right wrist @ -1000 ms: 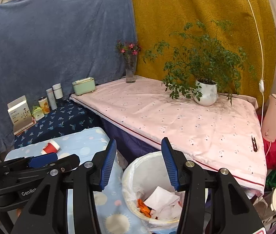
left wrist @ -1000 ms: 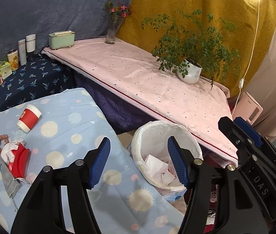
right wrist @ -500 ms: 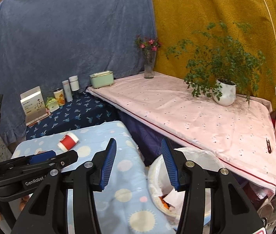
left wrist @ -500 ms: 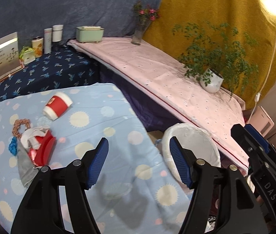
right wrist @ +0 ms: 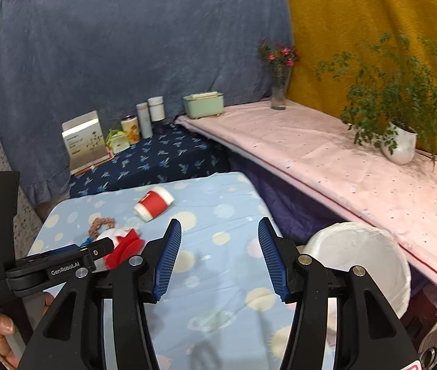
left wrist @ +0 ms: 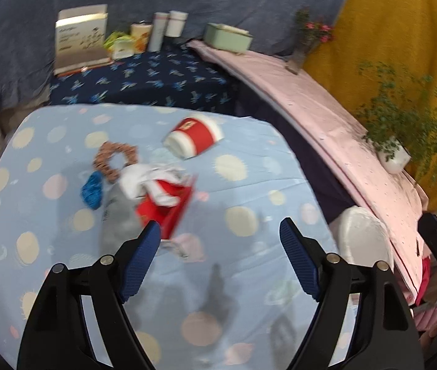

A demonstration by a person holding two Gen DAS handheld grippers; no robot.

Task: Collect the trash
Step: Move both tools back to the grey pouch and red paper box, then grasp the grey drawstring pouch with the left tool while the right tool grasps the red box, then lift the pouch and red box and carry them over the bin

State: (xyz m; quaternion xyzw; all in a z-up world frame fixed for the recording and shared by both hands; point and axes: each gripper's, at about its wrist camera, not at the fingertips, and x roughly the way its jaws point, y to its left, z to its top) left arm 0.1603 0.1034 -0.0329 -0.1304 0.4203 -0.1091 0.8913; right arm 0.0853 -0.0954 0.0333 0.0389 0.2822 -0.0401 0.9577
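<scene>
A red paper cup [left wrist: 194,136] lies on its side on the light-blue dotted table [left wrist: 249,191]; it also shows in the right wrist view [right wrist: 154,203]. Nearer lies a pile: a red carton with white crumpled tissue [left wrist: 162,197], a grey wrapper [left wrist: 116,225], a blue scrap [left wrist: 92,191] and a brown ring [left wrist: 115,160]. My left gripper [left wrist: 220,260] is open and empty, just short of the pile. My right gripper [right wrist: 218,260] is open and empty above the table's middle. The white-lined trash bin [right wrist: 363,262] stands right of the table.
A dark-blue patterned table [right wrist: 156,160] behind holds a box, tins and bottles. A pink-covered table [right wrist: 341,160] at right carries a green box, a flower vase [right wrist: 280,89] and a potted plant [right wrist: 400,141]. Blue and yellow cloths hang behind.
Both grippers have swung left, away from the trash bin and over the light-blue table. The pile and the red cup now lie nearer the left gripper. Both stay open.
</scene>
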